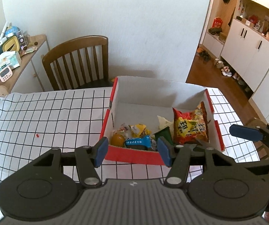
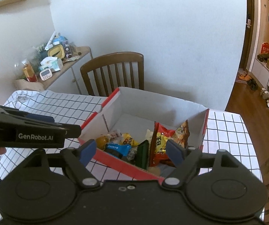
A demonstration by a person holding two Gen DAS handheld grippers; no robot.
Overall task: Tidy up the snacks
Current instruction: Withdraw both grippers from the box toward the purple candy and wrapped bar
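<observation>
A red and white cardboard box [image 1: 145, 91] [image 2: 153, 103] stands open on the checked tablecloth. Inside lie a red and yellow noodle packet [image 1: 190, 125] [image 2: 162, 140], a blue wrapped snack [image 1: 138, 142] [image 2: 117, 149], a yellow wrapped snack [image 1: 140, 129] [image 2: 128, 139], a dark green packet [image 1: 164, 134] [image 2: 143, 155] and a round amber item [image 1: 117, 139] [image 2: 101, 140]. My left gripper [image 1: 132, 151] is open and empty, above the box's near edge. My right gripper [image 2: 130, 151] is open and empty, above the box's near corner. It also shows in the left wrist view [image 1: 247, 133].
A wooden chair [image 1: 78, 63] [image 2: 113, 73] stands behind the table. A side cabinet [image 1: 22, 63] [image 2: 63, 65] with clutter is at the left. A tiny red scrap [image 1: 37, 135] lies on the checked tablecloth [image 1: 40, 121] [image 2: 228, 135]. White cupboards [image 1: 247, 46] line the right.
</observation>
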